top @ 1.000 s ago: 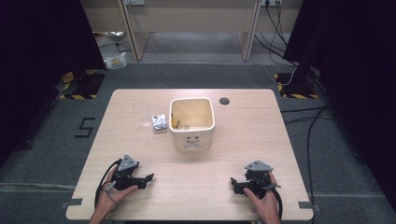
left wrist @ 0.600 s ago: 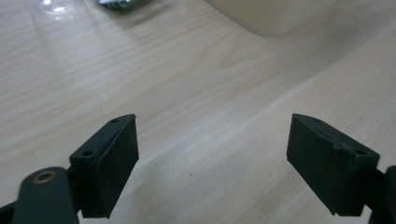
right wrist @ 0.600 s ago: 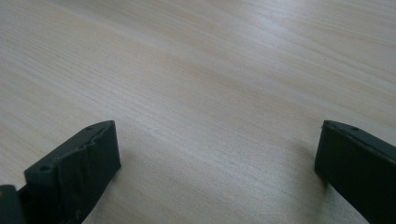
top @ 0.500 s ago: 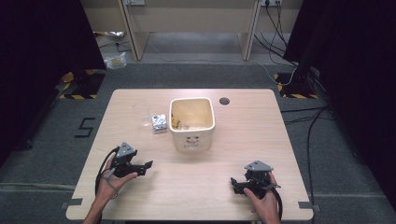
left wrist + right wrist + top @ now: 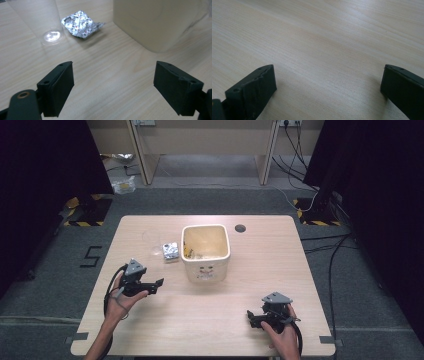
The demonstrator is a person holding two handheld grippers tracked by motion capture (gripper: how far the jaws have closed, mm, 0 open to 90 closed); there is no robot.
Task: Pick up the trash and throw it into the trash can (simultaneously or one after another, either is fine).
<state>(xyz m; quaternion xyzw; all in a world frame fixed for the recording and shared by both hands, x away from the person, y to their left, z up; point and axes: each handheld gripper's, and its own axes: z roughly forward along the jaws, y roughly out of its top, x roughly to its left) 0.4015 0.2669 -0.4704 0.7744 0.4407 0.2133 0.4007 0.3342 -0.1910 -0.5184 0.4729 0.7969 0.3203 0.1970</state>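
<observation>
Two black two-jaw grippers, jaws spread and empty: left gripper (image 5: 159, 283) raised, pointed toward one crumpled silver foil wrapper (image 5: 81, 23) (beside one cream plastic bin (image 5: 205, 252)); right gripper (image 5: 248, 316) low over the wooden table (image 5: 280, 260).

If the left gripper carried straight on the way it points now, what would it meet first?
Probably the crumpled foil wrapper, lying ahead on the table between the clear cup and the cream bin. The left gripper is open, though depth is hard to judge.
</observation>
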